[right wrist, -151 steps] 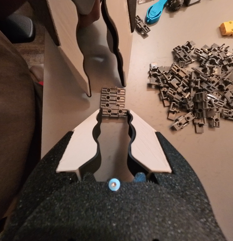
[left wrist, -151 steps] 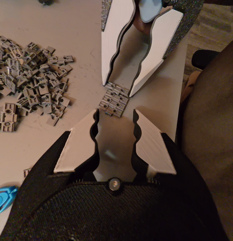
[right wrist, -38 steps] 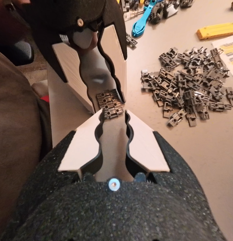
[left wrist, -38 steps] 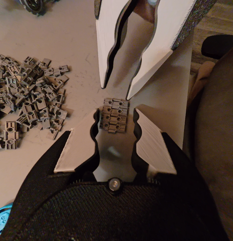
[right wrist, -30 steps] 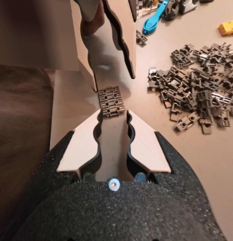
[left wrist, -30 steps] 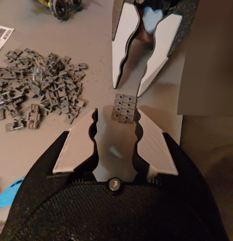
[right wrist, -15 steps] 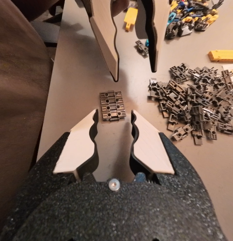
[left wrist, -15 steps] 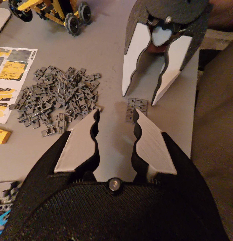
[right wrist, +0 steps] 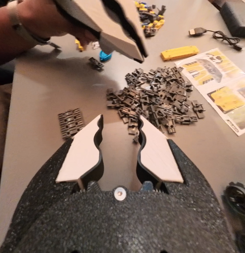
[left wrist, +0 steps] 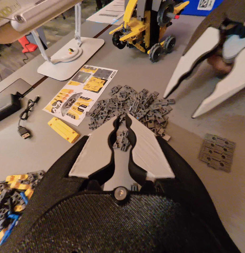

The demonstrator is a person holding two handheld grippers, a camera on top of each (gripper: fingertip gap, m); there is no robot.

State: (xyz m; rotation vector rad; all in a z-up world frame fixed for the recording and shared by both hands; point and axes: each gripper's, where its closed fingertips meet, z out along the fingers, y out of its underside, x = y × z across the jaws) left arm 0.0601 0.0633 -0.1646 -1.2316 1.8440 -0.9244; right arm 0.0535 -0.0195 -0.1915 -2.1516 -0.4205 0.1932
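A short strip of joined grey track links (left wrist: 217, 152) lies flat near the table's edge; it also shows in the right wrist view (right wrist: 70, 124). A loose pile of the same grey links (left wrist: 132, 105) lies beside it, also in the right wrist view (right wrist: 153, 98). My left gripper (left wrist: 121, 116) hangs over the pile's near side with its tips almost together and nothing seen between them; it looks shut in the right wrist view (right wrist: 142, 58). My right gripper (right wrist: 120, 116) is open and empty, between the strip and the pile, and also shows in the left wrist view (left wrist: 178, 107).
A sticker sheet (left wrist: 80, 94) and a yellow plate (left wrist: 63, 129) lie left of the pile. A yellow wheeled model (left wrist: 143, 27), a lamp base (left wrist: 72, 57), a USB cable (left wrist: 25, 119) and a black box (left wrist: 5, 105) stand farther off. Mixed bricks (left wrist: 11, 191) lie near left. My right fingertips sit around 9 cm from my left ones.
Both grippers rose and drew away from the strip, which stays on the table. The left one swung over to the pile and closed; the right one opened wider and shifted toward the pile.
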